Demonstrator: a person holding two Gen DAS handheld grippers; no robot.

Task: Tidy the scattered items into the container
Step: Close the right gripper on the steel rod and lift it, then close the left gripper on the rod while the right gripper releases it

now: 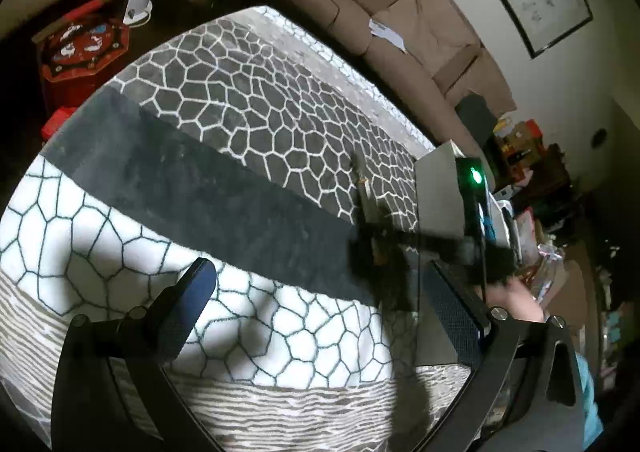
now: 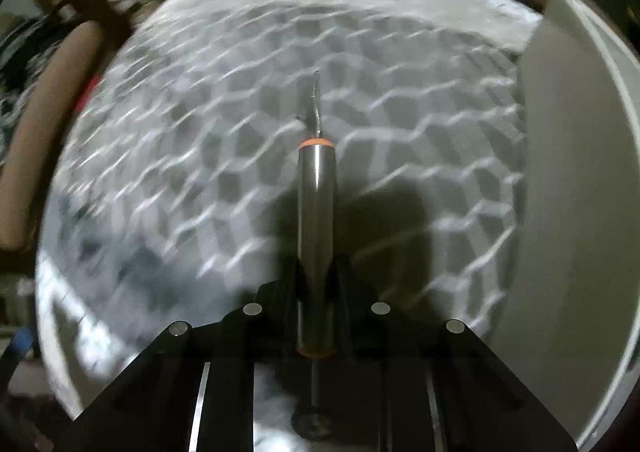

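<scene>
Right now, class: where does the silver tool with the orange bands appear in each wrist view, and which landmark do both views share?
Left wrist view: the silver tool sits right of centre, small, gripped by the right claw beside the white container.
Right wrist view: it fills the centre, pointing up.
Shared landmark: the honeycomb-patterned cloth.

Right hand-held gripper [image 2: 316, 272] clamping metal tool [image 2: 316, 220], white container [image 2: 580, 172] right

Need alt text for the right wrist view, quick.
The right gripper is shut on a slim silver metal tool with orange end bands, its thin hooked tip pointing forward over a blurred honeycomb-patterned grey cloth; a white container wall stands right.
</scene>
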